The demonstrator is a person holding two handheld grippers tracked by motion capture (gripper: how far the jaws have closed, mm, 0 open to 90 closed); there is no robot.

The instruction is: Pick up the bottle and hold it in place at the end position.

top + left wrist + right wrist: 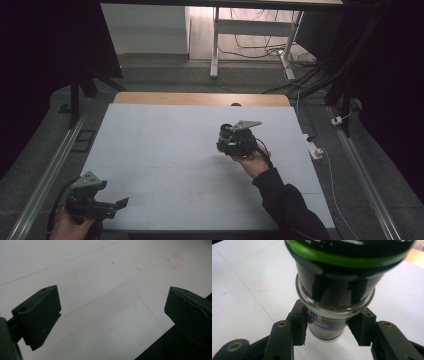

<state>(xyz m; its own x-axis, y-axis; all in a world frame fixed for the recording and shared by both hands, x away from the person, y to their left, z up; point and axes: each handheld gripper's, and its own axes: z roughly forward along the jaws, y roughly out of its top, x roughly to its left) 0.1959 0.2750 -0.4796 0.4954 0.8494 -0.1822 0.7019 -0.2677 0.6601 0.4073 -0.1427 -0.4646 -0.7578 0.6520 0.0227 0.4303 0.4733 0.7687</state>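
Glass jar [325, 315], black cap with a green ring, pinched at its glass body by the right tongs [327, 327]; brownish granules show inside, and a label with blue and red print. In the high view the jar [226, 133] sits clear of the white desk [165, 150], right of centre, tilted off upright, held out from the hand.

Near left: left tongs [120, 204] over the desk's near-left corner, jaws spread wide with bare desk between them, pinching nothing. Left gripper view: thin pencil lines cross the white surface, faint red square mark [175, 260] further off.

Mid right: right hand [252, 161] in a dark sleeve, grey plate on top of its tongs.

Far: bare wooden desk edge [200, 98], then grey floor, white frame legs [215, 45], loose cables [260, 50].
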